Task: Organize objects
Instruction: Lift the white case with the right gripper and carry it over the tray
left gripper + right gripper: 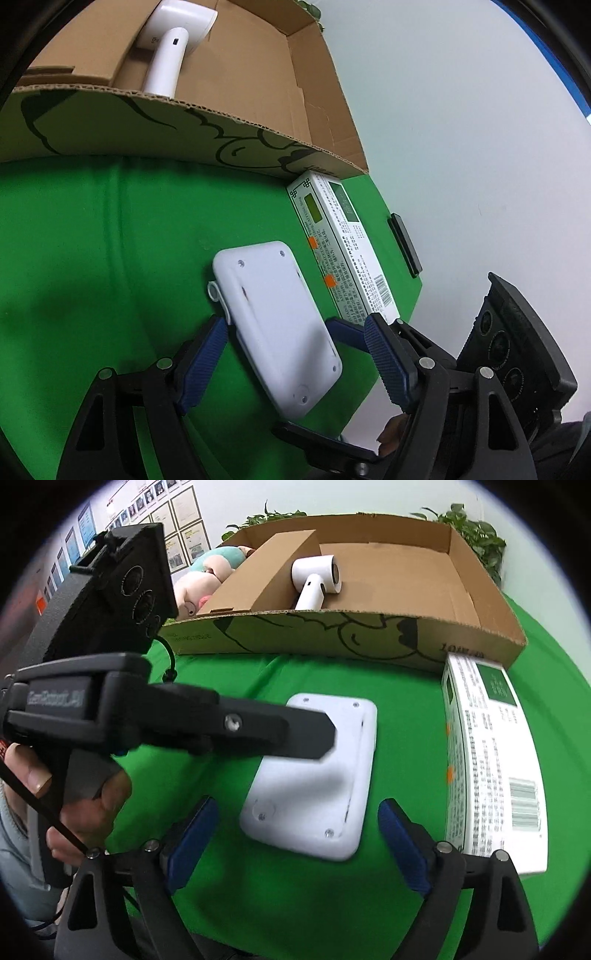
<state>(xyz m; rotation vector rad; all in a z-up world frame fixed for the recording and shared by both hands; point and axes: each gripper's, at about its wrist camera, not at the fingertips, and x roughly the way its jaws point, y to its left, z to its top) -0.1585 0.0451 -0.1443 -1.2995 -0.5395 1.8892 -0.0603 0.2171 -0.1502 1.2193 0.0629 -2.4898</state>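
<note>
A flat white device (273, 325) lies face down on the green cloth (92, 258). My left gripper (295, 321) is open around it: the left pad sits at its long edge and the right pad stands clear of it. In the right wrist view the same device (317, 775) has its near end between the blue pads of my right gripper (298, 806), which is open with gaps on both sides. A black finger (295, 734) of the left gripper reaches over the device from the left, held by a person's hand (85, 812).
An open cardboard box (369, 638) stands behind with a white hair dryer (317, 579) inside beside a cardboard divider. A long white-and-green carton (491, 760) lies to the right of the device. A plush toy (203, 583) and plants (476, 531) sit beyond. A black bar (404, 243) lies at the cloth's edge.
</note>
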